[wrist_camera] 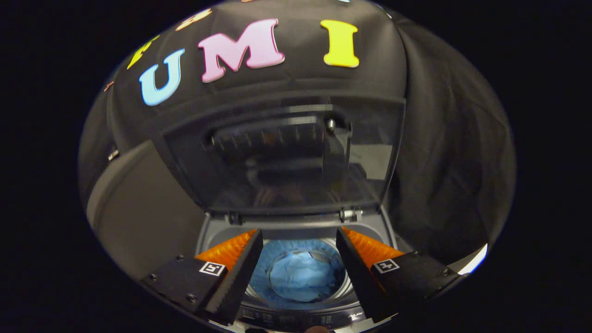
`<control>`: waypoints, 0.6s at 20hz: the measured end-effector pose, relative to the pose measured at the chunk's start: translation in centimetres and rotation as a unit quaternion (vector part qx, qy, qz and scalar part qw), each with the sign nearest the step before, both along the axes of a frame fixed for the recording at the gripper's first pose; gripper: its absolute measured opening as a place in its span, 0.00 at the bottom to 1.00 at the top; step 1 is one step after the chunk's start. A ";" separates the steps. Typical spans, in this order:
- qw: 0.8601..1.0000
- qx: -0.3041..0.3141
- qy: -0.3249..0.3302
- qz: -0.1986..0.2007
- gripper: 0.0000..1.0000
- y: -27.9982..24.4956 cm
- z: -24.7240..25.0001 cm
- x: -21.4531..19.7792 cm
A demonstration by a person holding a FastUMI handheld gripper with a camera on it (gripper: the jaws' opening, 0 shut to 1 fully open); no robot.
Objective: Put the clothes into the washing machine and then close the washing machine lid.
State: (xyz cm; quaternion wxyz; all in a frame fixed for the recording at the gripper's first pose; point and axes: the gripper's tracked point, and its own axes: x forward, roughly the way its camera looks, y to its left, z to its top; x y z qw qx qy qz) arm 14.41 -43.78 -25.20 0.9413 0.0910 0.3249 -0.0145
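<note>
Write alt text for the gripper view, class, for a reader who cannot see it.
Blue clothes lie inside the drum of a top-loading washing machine, seen from above between the open fingers of a gripper holding nothing. The machine's dark glass lid stands raised beyond the fingers, against black cloth.

Close above open washer (pixel 296 319), facing down

Glossy dark glass lid (pixel 296 157) mirrors the booth; soft, creased blue cloth (pixel 303 275) lies in the shiny ribbed metal drum (pixel 259 296); matt cloth wall (pixel 444 152).
</note>
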 end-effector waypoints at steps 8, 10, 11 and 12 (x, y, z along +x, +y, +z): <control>0.983 -0.034 -0.180 -0.006 0.99 -0.2 13.6 14.0; 0.991 -0.044 -0.120 0.027 0.99 1.0 9.8 14.5; 0.997 -0.050 -0.042 0.050 0.99 1.5 5.1 14.1; 0.991 -0.029 -0.128 0.020 0.99 0.9 6.8 18.9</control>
